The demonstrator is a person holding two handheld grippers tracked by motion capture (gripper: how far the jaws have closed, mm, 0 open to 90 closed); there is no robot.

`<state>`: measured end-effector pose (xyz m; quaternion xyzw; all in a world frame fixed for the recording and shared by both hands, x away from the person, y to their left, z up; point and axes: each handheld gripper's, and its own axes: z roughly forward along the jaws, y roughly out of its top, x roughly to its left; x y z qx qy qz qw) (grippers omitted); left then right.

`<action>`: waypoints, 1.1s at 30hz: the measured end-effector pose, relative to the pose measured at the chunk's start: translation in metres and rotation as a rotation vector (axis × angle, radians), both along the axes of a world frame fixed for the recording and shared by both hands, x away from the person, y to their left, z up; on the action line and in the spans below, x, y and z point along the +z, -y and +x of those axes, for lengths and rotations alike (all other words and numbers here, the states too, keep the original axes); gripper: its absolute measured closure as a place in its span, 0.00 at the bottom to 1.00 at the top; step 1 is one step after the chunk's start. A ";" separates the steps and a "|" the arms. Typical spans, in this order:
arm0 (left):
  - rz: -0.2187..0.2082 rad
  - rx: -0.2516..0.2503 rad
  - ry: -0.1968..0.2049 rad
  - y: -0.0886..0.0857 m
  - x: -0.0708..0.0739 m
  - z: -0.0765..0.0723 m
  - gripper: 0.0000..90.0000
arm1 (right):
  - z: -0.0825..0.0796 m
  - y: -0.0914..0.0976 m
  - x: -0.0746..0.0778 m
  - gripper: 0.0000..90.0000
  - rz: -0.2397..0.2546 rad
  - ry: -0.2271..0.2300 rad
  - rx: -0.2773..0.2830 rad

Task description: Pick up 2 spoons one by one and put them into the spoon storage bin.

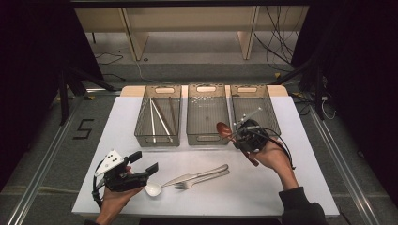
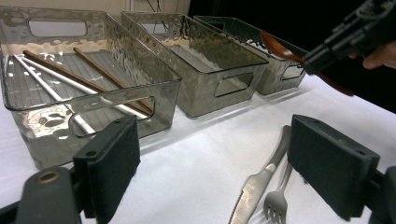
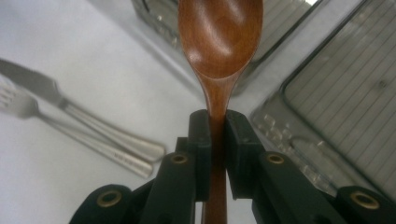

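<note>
My right gripper is shut on the handle of a brown wooden spoon and holds it in the air by the front of the middle bin. In the right gripper view the jaws pinch the handle just below the spoon's bowl. In the left gripper view that spoon hangs at the upper right. My left gripper rests open at the table's front left, its pads wide apart with nothing between them. A white spoon lies just beside it.
Three clear bins stand in a row at the back. The left bin holds white and brown chopsticks. A knife and a fork lie side by side on the white table top, between the two hands.
</note>
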<state>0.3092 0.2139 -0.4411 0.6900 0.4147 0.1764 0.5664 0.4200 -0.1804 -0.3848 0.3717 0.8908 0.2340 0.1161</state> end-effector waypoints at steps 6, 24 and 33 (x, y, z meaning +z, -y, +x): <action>-0.004 0.002 -0.001 -0.001 0.000 0.000 0.18 | 0.015 -0.009 0.010 0.91 0.021 0.024 -0.010; -0.004 0.003 -0.001 -0.001 0.000 0.000 0.18 | 0.053 -0.025 0.024 0.91 0.079 0.045 -0.046; -0.004 0.003 -0.003 -0.001 0.000 0.000 0.18 | 0.073 -0.036 0.027 0.91 0.093 0.058 -0.065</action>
